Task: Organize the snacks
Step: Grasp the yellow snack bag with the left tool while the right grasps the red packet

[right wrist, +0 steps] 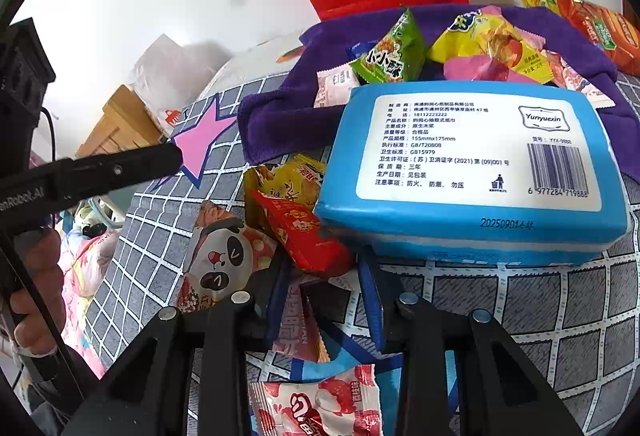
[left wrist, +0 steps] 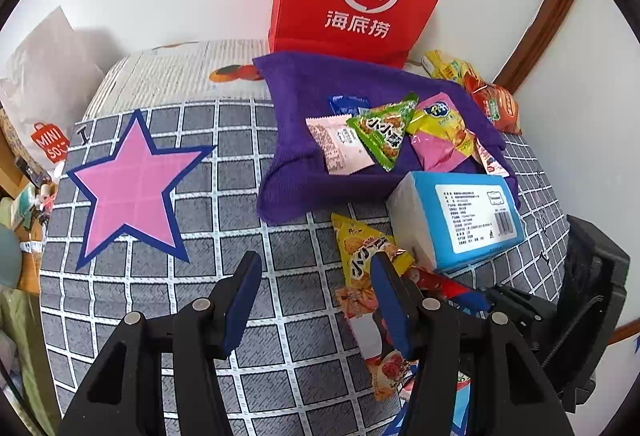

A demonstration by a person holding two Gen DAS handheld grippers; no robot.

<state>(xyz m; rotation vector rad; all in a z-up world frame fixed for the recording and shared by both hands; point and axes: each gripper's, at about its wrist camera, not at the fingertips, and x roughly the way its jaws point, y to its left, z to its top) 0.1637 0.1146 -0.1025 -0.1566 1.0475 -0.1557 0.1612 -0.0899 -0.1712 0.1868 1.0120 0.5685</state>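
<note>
Two close, downward-tilted wrist views, both sharing purple cloth [left wrist: 296, 172] and tissue pack [right wrist: 472, 172].

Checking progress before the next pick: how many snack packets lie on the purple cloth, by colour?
Green packet: 1
Yellow packet: 1
Blue packet: 1
Bright pink packet: 1
Pale pink-and-white packets: 2
Total: 6

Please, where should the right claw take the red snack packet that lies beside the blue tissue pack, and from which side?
Probably by its free lower end, coming from above and the near side. The red snack packet lies flat and slanted, and its upper end rests on the yellow packet beside the blue tissue pack.
</note>
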